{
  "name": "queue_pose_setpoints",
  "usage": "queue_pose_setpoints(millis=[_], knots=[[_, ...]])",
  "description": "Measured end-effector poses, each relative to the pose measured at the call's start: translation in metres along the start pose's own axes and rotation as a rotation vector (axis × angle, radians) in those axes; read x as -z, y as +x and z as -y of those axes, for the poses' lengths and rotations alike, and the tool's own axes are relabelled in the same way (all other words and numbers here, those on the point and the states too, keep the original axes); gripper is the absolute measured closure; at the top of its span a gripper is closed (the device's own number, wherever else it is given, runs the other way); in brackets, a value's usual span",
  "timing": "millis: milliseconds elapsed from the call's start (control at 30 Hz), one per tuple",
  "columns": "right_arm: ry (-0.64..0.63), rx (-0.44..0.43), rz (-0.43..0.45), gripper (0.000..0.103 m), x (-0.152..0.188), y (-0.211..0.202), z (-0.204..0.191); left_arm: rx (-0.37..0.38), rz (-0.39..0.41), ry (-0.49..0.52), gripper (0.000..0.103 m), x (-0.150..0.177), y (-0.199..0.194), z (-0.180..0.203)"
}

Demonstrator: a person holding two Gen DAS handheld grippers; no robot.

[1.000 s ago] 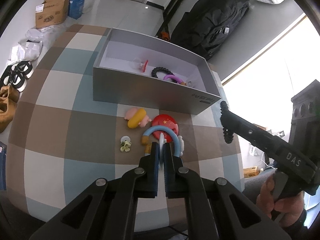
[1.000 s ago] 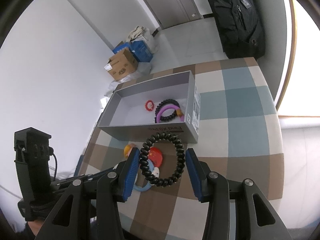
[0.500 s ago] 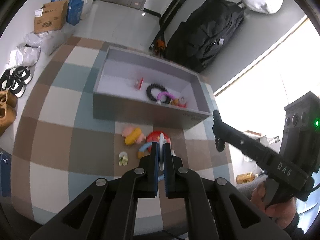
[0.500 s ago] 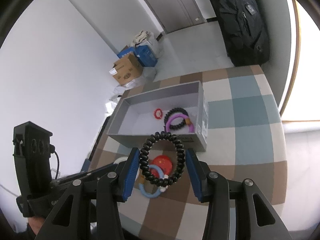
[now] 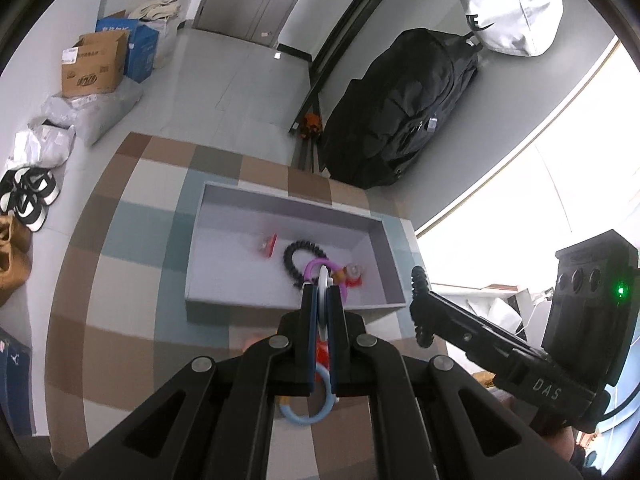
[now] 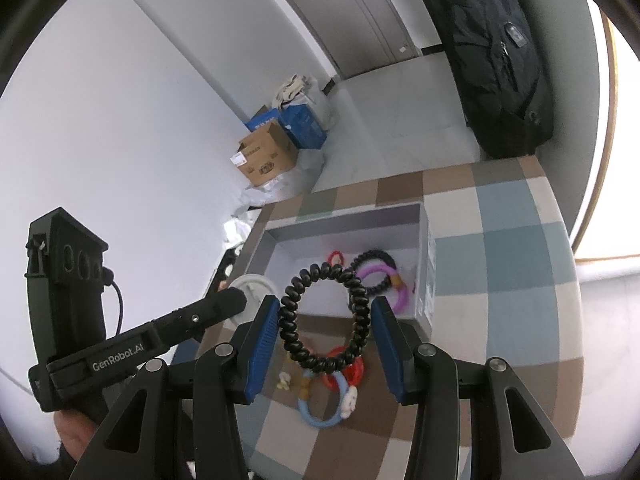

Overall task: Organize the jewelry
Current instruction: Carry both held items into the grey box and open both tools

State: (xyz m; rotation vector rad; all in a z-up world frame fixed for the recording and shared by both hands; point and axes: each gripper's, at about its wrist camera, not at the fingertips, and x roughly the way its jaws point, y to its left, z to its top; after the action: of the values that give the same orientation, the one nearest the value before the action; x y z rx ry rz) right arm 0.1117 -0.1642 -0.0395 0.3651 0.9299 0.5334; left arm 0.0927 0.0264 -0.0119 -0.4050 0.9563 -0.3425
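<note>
My left gripper (image 5: 322, 292) is shut on a thin white ring (image 5: 322, 278), held edge-on above the front wall of the grey box (image 5: 288, 300). The right wrist view shows that ring (image 6: 252, 282) at the left gripper's tip (image 6: 236, 300). My right gripper (image 6: 324, 320) is shut on a black coil bracelet (image 6: 289, 320), raised over the table near the box (image 6: 424, 280). In the box lie a black bead bracelet (image 5: 298, 256), a purple ring (image 5: 316, 266) and small red pieces. A blue ring (image 6: 320, 412) and a red disc (image 6: 354, 372) lie on the checked tablecloth.
A small pale charm (image 6: 284, 380) lies beside the blue ring. Past the table's far edge stand a black backpack (image 5: 404, 120) and cardboard boxes (image 5: 92, 66) on the floor. Shoes (image 5: 28, 196) lie to the left. A window ledge runs along the right.
Both grippers have risen with their rings, so the table and box look smaller and lower. The white ring now shows over the box's front wall instead of over the blue ring.
</note>
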Motion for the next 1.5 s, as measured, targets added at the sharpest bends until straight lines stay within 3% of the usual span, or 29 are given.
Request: queue_pose_setpoints(millis=[500, 1267, 1500], knots=[[0.011, -0.019, 0.001, 0.057, -0.031, 0.024, 0.002, 0.015, 0.007, -0.048, 0.102, -0.027, 0.016, -0.015], [0.051, -0.002, -0.046, 0.057, -0.033, 0.044, 0.008, 0.031, -0.018, -0.098, 0.102, -0.03, 0.029, -0.027], [0.069, 0.019, -0.01, 0.05, -0.033, 0.041, 0.01, 0.037, 0.013, -0.098, 0.102, -0.03, 0.025, -0.025]])
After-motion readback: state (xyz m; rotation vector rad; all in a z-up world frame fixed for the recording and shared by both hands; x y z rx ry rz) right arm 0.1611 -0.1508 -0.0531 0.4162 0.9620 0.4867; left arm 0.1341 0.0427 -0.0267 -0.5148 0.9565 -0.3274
